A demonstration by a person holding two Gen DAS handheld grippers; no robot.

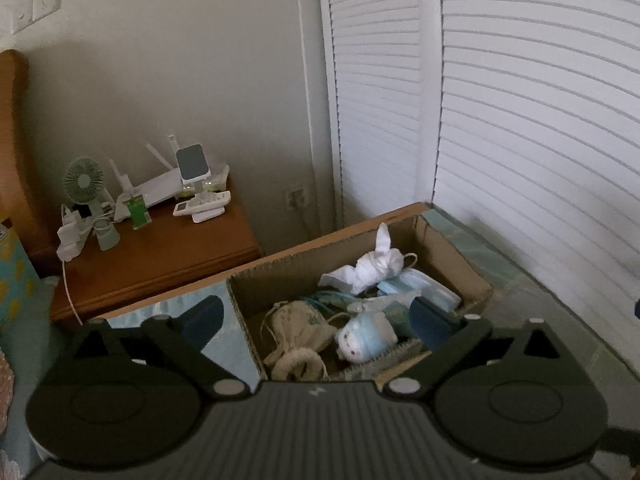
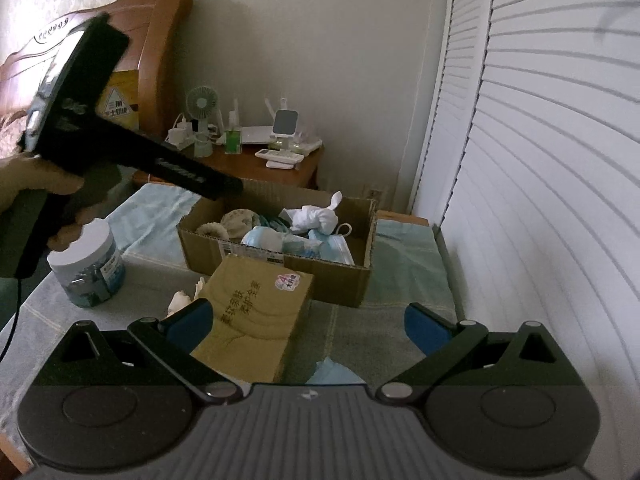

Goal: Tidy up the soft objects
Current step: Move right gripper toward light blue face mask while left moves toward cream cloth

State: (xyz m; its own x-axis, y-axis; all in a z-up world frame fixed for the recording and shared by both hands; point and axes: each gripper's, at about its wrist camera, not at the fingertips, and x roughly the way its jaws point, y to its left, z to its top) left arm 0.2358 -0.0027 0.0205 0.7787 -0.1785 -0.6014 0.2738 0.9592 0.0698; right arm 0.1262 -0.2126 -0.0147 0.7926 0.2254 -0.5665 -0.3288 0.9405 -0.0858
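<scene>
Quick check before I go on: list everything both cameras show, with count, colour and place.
box: 1, brown, on bed cover
white cloth: 1, in box, far side
masks: a few, blue, in box
pouch: 1, beige, in box
plush: 1, blue-white, in box
carton: 1, tan, before box
jar: 1, white lid, left of carton
nightstand: 1, brown, holding fan
left tool: open, over box
right tool: open, over carton
</scene>
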